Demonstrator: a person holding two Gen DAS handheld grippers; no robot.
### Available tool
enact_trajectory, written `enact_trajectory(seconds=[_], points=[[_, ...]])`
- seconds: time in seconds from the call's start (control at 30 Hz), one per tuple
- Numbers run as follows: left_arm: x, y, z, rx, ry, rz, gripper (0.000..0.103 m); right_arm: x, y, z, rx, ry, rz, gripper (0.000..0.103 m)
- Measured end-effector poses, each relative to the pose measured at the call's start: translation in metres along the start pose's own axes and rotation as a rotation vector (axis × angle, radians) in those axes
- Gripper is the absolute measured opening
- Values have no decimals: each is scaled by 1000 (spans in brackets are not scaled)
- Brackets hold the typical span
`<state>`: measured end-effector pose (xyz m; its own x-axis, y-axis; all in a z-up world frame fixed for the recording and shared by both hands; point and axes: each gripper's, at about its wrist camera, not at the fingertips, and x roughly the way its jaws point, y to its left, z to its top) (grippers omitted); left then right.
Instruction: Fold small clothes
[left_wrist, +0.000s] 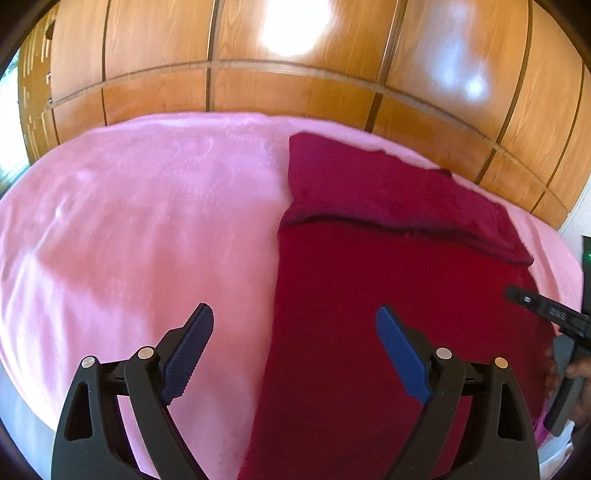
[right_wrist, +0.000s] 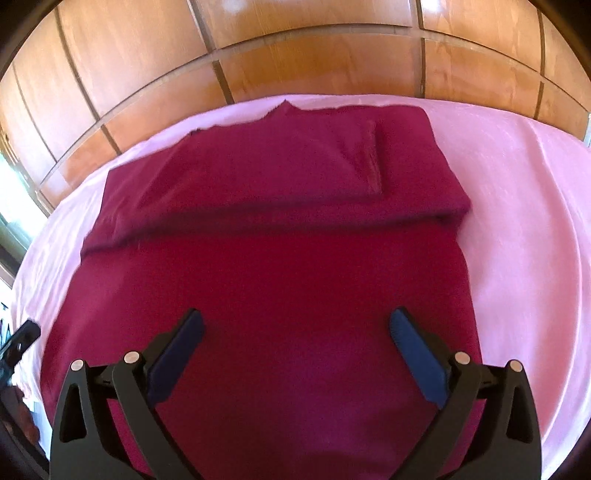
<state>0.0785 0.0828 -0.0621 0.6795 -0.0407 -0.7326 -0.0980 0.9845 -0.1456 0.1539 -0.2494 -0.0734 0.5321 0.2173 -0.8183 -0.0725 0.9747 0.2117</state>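
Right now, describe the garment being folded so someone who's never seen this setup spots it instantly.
Find the pink blanket spread in front of the wood-panelled wall. Lying flat on it is the dark red garment, its far part already folded over into a thicker band across its width. It is the only item on the blanket and far darker than the pink around it.

Pretty bright daylight in both views — big white glare patches blow out the glossy orange-brown wooden wall panels (left_wrist: 291, 29). Slight motion blur everywhere, the fuzzy pink blanket (left_wrist: 129, 221) looks soft, and heavy fisheye bending with dark corners.
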Motion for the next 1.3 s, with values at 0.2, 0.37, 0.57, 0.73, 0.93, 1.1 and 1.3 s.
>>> enact_trajectory(seconds=[0.2,0.37,0.57,0.73,0.93,1.1,1.3], points=[[-3,13,-24,-12,51,-52,85,-24,-3,-27,1,2,10,101],[-21,27,-49,29,97,-151,65,-61,-26,-51,60,-20,21,96],[-40,35,-83,108,197,-219,56,-88,-43,-87,68,30,-10,79],[-41,37,-94,82,272,-277,40,-103,-61,-117,126,107,-43,78],[-42,31,-93,131,299,-295,10,-93,-73,-143,178,251,35,33],[-58,38,-79,73,284,-391,7,-108,-68,-127,237,218,227,8],[-70,43,-35,-53,190,-549,7,-128,-58,-71,280,50,424,8]])
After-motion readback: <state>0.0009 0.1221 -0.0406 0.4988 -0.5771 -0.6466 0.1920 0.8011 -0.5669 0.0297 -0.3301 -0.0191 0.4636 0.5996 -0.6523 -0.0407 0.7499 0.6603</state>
